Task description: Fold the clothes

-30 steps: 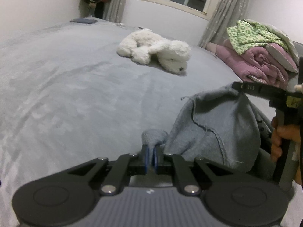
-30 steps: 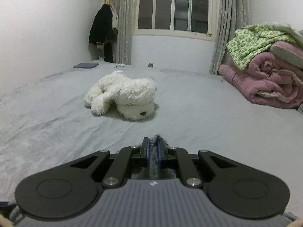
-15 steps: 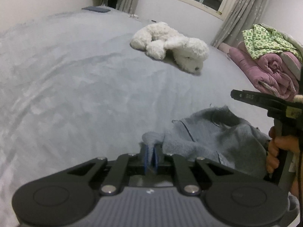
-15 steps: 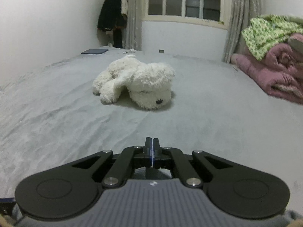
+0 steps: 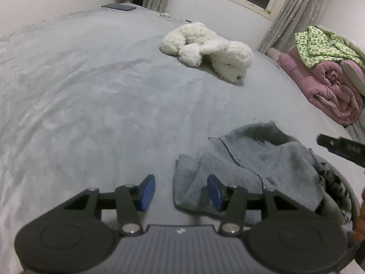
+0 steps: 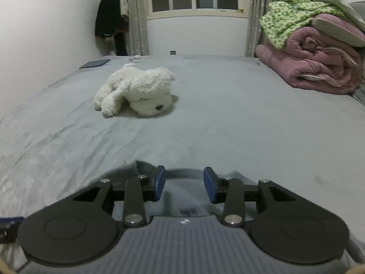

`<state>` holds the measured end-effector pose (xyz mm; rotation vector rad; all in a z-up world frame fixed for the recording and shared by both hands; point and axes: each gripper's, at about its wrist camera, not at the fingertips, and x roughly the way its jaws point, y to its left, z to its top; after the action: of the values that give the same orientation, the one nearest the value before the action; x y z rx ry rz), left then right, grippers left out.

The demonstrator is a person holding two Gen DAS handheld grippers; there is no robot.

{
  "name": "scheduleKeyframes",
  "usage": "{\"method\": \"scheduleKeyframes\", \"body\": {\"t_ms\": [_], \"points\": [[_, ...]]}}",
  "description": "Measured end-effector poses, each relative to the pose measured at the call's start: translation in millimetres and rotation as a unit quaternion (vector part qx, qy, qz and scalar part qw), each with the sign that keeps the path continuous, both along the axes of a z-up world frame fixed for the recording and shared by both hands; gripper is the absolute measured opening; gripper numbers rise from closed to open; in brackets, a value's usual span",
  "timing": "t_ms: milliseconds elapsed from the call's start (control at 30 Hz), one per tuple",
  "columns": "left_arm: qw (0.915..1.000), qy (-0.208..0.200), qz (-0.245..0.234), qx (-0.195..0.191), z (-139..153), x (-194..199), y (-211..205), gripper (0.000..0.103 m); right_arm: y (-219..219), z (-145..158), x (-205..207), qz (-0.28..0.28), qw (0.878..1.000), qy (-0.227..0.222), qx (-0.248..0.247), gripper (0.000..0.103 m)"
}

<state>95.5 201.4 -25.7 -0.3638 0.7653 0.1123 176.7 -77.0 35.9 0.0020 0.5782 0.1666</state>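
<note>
**laundrybot_fan:** ok so nearest to us: both sets of fingers are spread wide now. The left gripper has its blue pads apart with a cuff of the grey sweater lying loose between them, pinched by nothing. The right gripper is the same, pads apart, hovering just over grey knit. A second ago both were clamped shut on that fabric and holding it up off the bed, so it's been let go of on both sides.

**umi_tinkerer:** yep, and the garment has dropped. Earlier it hung like a tent; now it lies slumped on the bed near the front edge, toward the right side, sleeve bunched, collar rumpled. Not flat, not a tidy rectangle.

**laundrybot_fan:** so what does that mean for folding?

**umi_tinkerer:** my guess: it's a lay-down, and the thing needs smoothing or regrasping before any crease looks clean. Can't say which fold it's at.

**laundrybot_fan:** further back?

**umi_tinkerer:** the white plush dog sits mid-bed, well apart from the sweater. Pink quilt roll with green-patterned cloth on top at the far right edge. Those haven't moved.
</note>
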Motion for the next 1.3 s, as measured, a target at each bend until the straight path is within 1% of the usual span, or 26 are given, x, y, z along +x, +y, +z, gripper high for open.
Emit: {"method": "scheduleKeyframes", "body": {"t_ms": [233, 433, 567, 733, 900, 1033, 1133, 1167, 1200, 1267, 1300], "points": [[0.9999, -0.004, -0.001, -0.012, 4, -8, 0, 0.052, -37, 4, -34, -0.038, 0.999, 0.015, 0.007, 0.044], [0.9999, -0.010, -0.009, -0.009, 6, -15, -10, 0.052, -63, 7, -58, -0.065, 0.997, 0.029, 0.019, 0.044], [0.9993, -0.018, -0.030, -0.011, 8, -20, -26, 0.052, -79, 1, -71, -0.082, 0.995, 0.043, 0.035, 0.045], [0.9971, -0.019, -0.070, -0.022, 4, -18, -50, 0.052, -90, -17, -86, -0.091, 0.992, 0.073, 0.054, 0.045], [0.9933, -0.008, -0.100, -0.057, -4, -11, -70, 0.052, -93, -20, -95, -0.078, 0.990, 0.088, 0.079, 0.045], [0.9902, -0.002, -0.116, -0.077, -12, -4, -85, 0.050, -87, -17, -99, -0.050, 0.990, 0.093, 0.096, 0.045], [0.9898, -0.004, -0.119, -0.078, -17, 1, -94, 0.050, -77, -12, -102, -0.019, 0.991, 0.086, 0.098, 0.045], [0.9899, -0.005, -0.119, -0.078, -18, 3, -96, 0.048, -73, -12, -102, -0.009, 0.992, 0.084, 0.098, 0.045], [0.9899, -0.007, -0.118, -0.079, -19, 4, -98, 0.047, -71, -14, -101, -0.005, 0.992, 0.085, 0.090, 0.045], [0.9900, -0.014, -0.116, -0.079, -21, 6, -101, 0.041, -65, -19, -99, 0.003, 0.993, 0.087, 0.074, 0.045], [0.9901, -0.017, -0.115, -0.078, -22, 7, -102, 0.040, -62, -21, -98, 0.007, 0.994, 0.089, 0.066, 0.045]]}}
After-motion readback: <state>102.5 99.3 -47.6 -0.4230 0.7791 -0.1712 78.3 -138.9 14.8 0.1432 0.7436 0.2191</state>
